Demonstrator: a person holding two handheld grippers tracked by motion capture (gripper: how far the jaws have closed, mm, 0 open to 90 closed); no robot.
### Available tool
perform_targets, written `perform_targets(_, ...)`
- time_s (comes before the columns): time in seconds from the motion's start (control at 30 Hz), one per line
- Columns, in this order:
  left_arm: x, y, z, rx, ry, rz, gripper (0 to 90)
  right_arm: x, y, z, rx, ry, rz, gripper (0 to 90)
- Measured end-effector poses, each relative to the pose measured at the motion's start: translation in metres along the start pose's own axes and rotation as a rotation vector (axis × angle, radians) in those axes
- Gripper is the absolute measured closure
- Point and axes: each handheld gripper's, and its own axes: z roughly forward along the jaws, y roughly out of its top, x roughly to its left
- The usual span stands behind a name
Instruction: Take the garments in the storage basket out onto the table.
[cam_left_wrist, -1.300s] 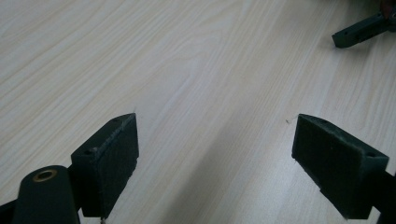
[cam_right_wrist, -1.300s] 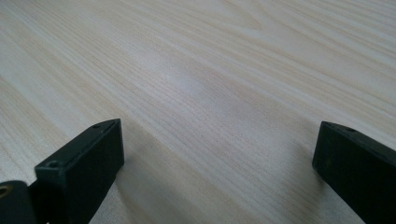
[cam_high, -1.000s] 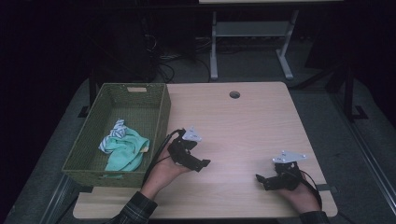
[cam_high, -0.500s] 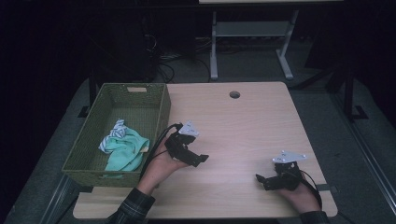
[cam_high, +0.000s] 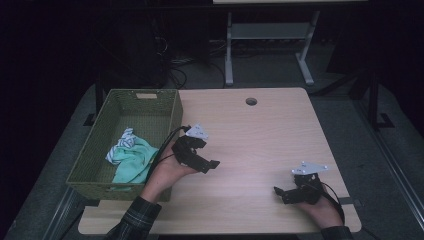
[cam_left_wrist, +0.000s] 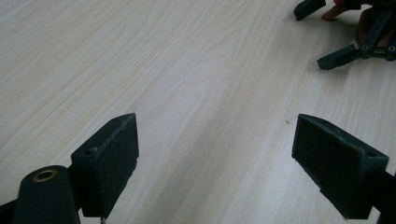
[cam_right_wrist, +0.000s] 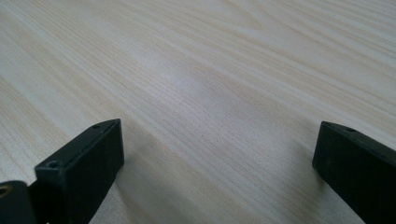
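- Pale wood grain runs under both of your grippers; the table (cam_high: 250, 140) is bare across its middle and far half.
- Your left gripper (cam_high: 207, 165) sits just right of the basket (cam_high: 172, 112), palm turned up under it, jaws pointing toward the table's right side and spread wide with nothing between them (the left gripper view shows plain wood between the two pads).
- Your right gripper (cam_high: 280, 192) rests low near the front right corner, jaws pointing left toward the other one, also spread wide and empty.
- The two grippers are well apart, with open tabletop between them.
- Count: two grippers, one woven green basket, one bundle of cloth (cam_high: 131, 154) (teal with a white striped part, whether it is one piece or two I cannot tell), one round hole (cam_high: 251, 101) in the table near the far edge.
- The cloth lies inside the basket, toward its near end, close to your left hand (cam_high: 167, 172).
- The basket sits along the table's left edge; your right hand (cam_high: 320, 210) is close to the front edge.
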Motion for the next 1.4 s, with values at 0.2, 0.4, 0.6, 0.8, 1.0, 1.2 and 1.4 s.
perform_targets(0.2,0.005,0.000,-0.007,0.000,0.002,-0.006,14.0,0.000,0.000,0.000,-0.002,-0.001,-0.003,1.3)
perform_targets(0.4,0.012,-0.001,-0.016,-0.013,0.018,-0.011,14.0,0.000,0.000,0.000,-0.001,0.001,-0.004,1.3)
perform_targets(0.6,0.018,-0.004,-0.031,-0.038,0.040,-0.025,14.0,0.000,0.000,0.000,-0.002,0.001,-0.006,1.3)
perform_targets(0.8,0.023,-0.007,-0.040,-0.051,0.054,-0.039,14.2,0.000,0.000,0.000,-0.001,0.001,-0.006,1.3)
perform_targets(1.0,0.025,-0.011,-0.045,-0.060,0.061,-0.051,14.2,0.000,0.000,0.000,-0.001,0.001,-0.005,1.3)
perform_targets(1.2,0.030,-0.015,-0.052,-0.071,0.070,-0.056,14.2,0.000,0.000,0.000,0.000,0.001,-0.006,1.3)
perform_targets(1.4,0.035,-0.021,-0.061,-0.084,0.085,-0.073,14.2,0.000,0.000,0.000,0.000,0.001,-0.006,1.3)
